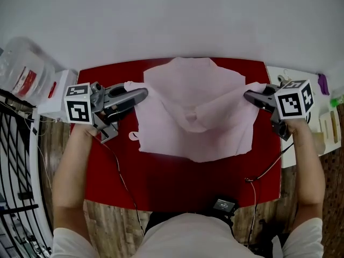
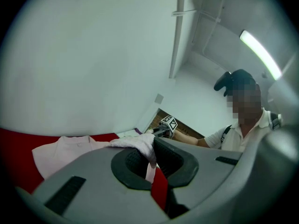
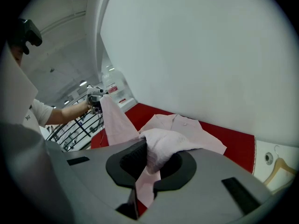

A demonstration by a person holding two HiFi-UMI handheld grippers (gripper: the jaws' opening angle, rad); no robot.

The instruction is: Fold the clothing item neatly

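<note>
Pink collared shirt [image 1: 196, 117] sits mid red tabletop [image 1: 177, 184]. Collar end is at 12 o'clock, the opposite edge at 6, so the long axis runs 12-6. The middle sags in a loose crease and it isn't flat yet.

Left claw [image 1: 145, 92] is clamped on the shirt's 9 o'clock edge, with cloth bunched between the pads. Right claw [image 1: 246, 95] is clamped the same way on the 3 o'clock edge. The two grips face each other across the short axis and the shirt body lies between them. Neither hand is nearer, it's symmetric. My read is that the next move needs both edges carried together, or the fold skews.

Count: 1 shirt, 2 claws, both loaded.

Off the cloth:
- 1 clear plastic jug [image 1: 24, 69] at 10 o'clock
- 1 wooden hanger [image 3: 279, 166] past the 3 o'clock end
- 1 small black box [image 1: 223, 203] at the 6 o'clock edge, cable attached
</note>
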